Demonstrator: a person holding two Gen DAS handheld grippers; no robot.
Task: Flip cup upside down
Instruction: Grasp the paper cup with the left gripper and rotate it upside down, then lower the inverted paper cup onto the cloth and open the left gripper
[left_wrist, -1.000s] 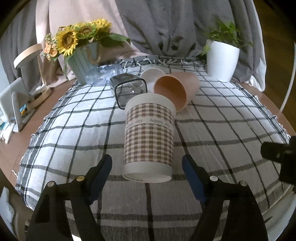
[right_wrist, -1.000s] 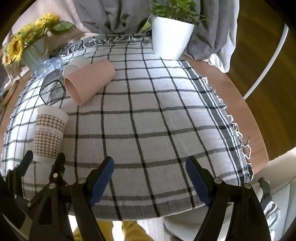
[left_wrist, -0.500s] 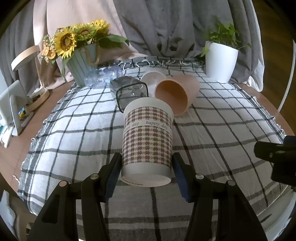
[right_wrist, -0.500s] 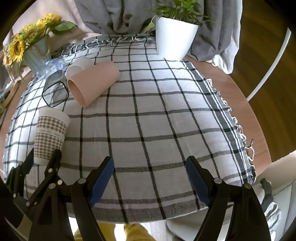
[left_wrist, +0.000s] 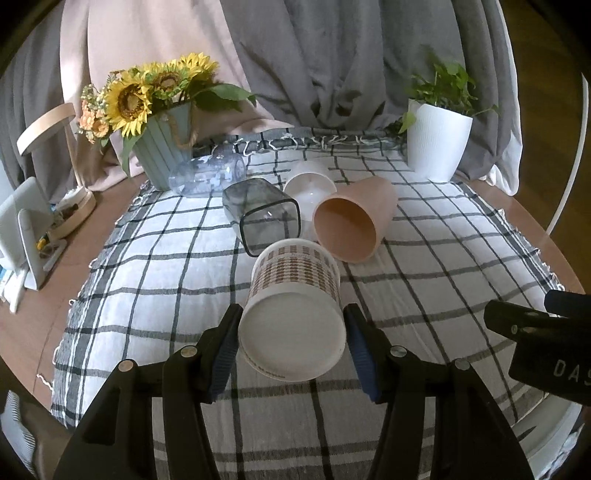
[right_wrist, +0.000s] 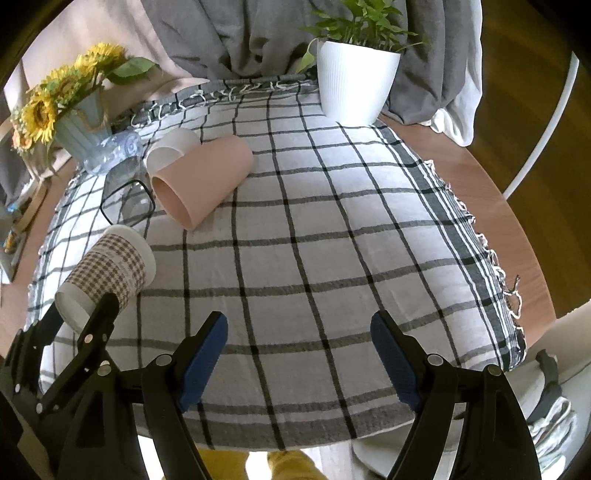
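A paper cup with a brown houndstooth pattern is held in my left gripper, which is shut on its lower part. The cup is lifted off the checked tablecloth and tilted, its white base facing the camera and its mouth pointing away. In the right wrist view the same cup hangs tilted at the left, above the cloth. My right gripper is open and empty over the cloth's near edge.
A pink cup, a white cup, a dark square glass and a clear bottle lie on their sides behind. A sunflower vase stands back left, a white plant pot back right.
My left gripper closed on the houndstooth cup, lifted it off the cloth and tipped it so its base faces the camera. The right gripper stayed open and hardly moved.
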